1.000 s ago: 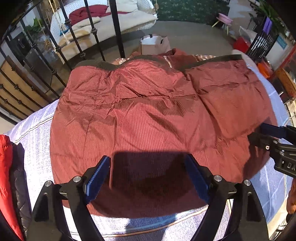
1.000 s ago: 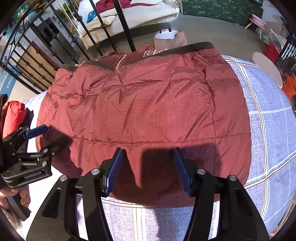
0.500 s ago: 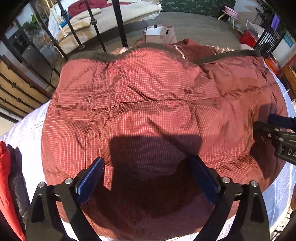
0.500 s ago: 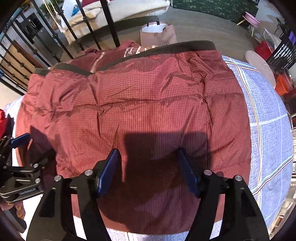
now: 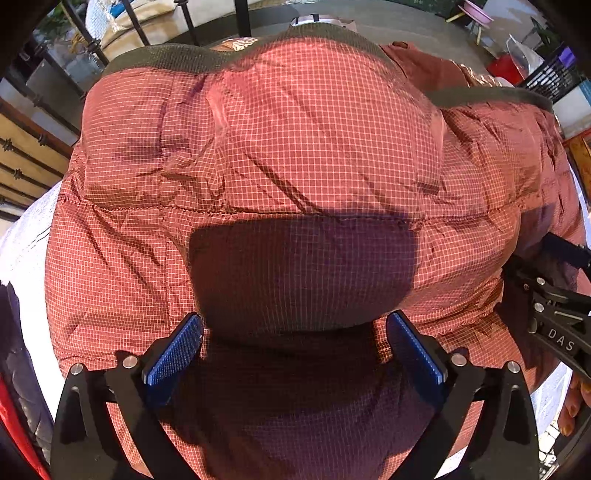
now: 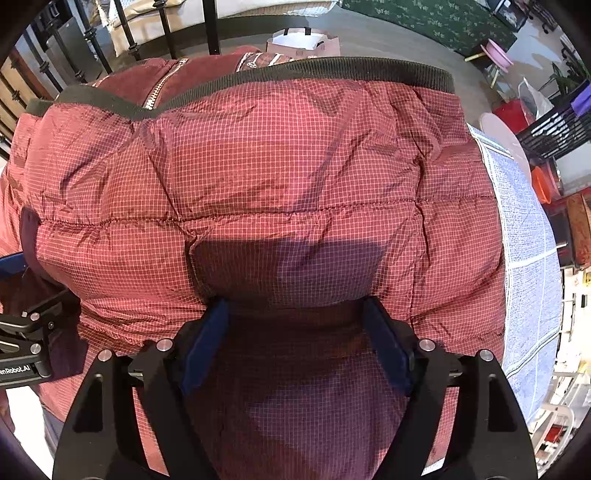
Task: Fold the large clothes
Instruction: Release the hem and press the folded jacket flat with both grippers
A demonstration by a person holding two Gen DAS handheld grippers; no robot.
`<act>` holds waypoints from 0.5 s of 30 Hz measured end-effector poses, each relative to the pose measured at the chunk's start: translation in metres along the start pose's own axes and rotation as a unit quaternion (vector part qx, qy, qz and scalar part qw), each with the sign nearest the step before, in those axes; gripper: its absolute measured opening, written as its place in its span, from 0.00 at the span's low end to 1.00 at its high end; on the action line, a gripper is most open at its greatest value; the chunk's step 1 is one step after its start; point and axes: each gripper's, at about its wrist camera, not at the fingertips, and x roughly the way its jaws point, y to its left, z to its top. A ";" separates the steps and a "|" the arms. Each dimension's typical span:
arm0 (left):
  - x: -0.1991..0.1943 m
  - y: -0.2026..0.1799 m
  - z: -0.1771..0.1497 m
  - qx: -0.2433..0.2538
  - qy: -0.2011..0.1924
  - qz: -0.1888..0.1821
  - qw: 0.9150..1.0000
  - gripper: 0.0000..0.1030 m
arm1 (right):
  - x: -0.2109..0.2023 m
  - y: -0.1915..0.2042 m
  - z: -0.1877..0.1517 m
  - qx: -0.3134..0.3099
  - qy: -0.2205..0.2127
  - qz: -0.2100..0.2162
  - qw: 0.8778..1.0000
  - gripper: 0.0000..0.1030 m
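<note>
A large red quilted jacket (image 5: 295,166) with a fine white grid and dark ribbed hem (image 6: 332,72) lies spread on a light blue checked bedcover (image 6: 528,258). It also fills the right wrist view (image 6: 277,177). My left gripper (image 5: 295,325) is open, its blue pads (image 5: 173,347) pressed down on the jacket's near edge. My right gripper (image 6: 295,314) is open too, low over the jacket's near part. Each gripper shows at the other view's edge: the right one at the right (image 5: 554,306), the left one at the left (image 6: 26,339).
Black iron bed rails (image 6: 210,26) stand beyond the jacket. A paper bag (image 6: 303,38) sits on the floor behind. Another red and dark garment (image 5: 14,398) lies at the left. A round white stool (image 6: 502,136) and crates stand at the right.
Both grippers have moved forward and down onto the jacket, which now fills both views. The bedcover strip in front of the fingers is covered. Jaws stay open.
</note>
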 end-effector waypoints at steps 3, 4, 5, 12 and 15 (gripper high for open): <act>-0.002 -0.003 -0.003 0.012 0.000 -0.001 1.000 0.95 | -0.001 0.002 -0.004 -0.004 -0.012 -0.005 1.000 0.76; -0.003 -0.004 -0.004 0.017 -0.002 -0.002 1.000 0.95 | -0.002 0.001 -0.006 -0.004 -0.018 -0.005 1.000 0.77; -0.005 -0.004 -0.006 0.020 -0.004 -0.003 1.000 0.95 | -0.004 0.000 -0.007 -0.003 -0.022 -0.005 1.000 0.77; -0.044 0.005 -0.044 -0.018 -0.045 0.002 0.999 0.94 | -0.020 -0.007 -0.021 0.002 -0.046 -0.003 0.999 0.85; -0.063 0.017 -0.079 -0.048 -0.073 -0.002 0.996 0.94 | -0.038 -0.015 -0.039 0.023 -0.059 0.019 0.998 0.85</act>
